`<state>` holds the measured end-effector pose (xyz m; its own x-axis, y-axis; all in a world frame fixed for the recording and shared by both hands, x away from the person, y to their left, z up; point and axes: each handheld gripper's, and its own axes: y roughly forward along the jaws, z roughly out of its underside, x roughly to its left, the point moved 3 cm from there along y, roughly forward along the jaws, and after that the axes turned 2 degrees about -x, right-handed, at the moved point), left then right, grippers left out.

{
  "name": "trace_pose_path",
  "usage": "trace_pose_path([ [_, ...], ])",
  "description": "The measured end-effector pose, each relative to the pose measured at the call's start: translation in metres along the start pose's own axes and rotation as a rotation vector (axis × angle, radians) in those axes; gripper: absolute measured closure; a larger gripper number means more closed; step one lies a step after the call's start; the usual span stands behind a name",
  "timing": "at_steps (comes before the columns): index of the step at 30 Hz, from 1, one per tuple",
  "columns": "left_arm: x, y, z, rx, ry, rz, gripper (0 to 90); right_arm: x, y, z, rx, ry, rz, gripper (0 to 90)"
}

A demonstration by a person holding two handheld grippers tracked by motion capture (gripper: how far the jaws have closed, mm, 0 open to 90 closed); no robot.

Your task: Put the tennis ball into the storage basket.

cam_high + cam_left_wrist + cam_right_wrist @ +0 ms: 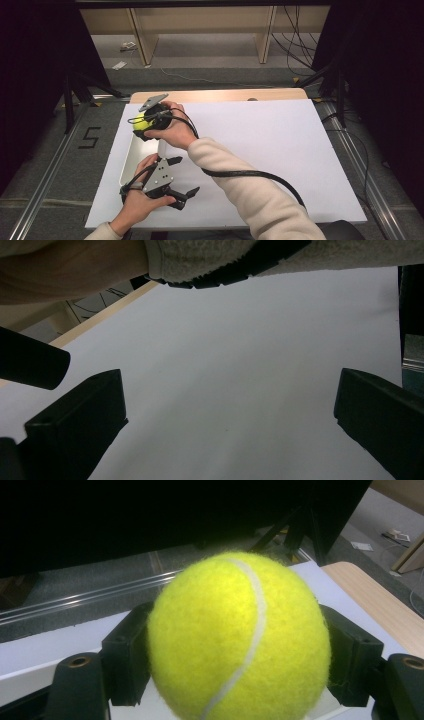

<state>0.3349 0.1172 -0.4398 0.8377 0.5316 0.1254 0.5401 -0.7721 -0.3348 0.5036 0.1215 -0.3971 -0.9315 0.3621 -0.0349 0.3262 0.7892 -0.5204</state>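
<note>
Tennis ball [237, 637] sits clamped between the two black jaws of the right gripper [150, 122], one jaw pressing each side of it, with its white seam curving down the front. In the high view the ball [139, 123] shows as a yellow patch at the left of that gripper, held above the far end of a white tray [131, 159] that lies along the left part of the white sheet [260, 150] covering the table. The person's right arm, in a cream sleeve [250, 195], reaches across from the lower right to hold it there, and a black cable trails back along the sleeve.

The left gripper [182, 192] is low near the front edge of the sheet, just right of the tray's near end. Its jaws stand wide apart with nothing between them; in the left gripper view bare white sheet [230, 390] lies between them.
</note>
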Motion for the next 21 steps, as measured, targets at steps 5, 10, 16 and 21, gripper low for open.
trace_pose_path([
  [5,-0.0004,0.0001,0.0000,0.001,0.001,0.001,0.0,0.0002,0.0016,0.0010,0.007,0.004,0.000,26.7],
  [10,-0.0005,0.0003,0.0001,0.003,0.001,0.003,0.0,0.0007,0.0036,0.0023,0.011,0.001,-0.005,26.7],
  [16,-0.0008,0.0003,-0.0001,0.003,0.003,0.004,0.0,0.0009,0.0057,0.0040,0.021,0.002,-0.009,26.7],
  [21,-0.0009,0.0004,0.0000,0.003,0.002,0.005,0.0,0.0013,0.0073,0.0052,0.025,0.001,-0.009,26.7],
])
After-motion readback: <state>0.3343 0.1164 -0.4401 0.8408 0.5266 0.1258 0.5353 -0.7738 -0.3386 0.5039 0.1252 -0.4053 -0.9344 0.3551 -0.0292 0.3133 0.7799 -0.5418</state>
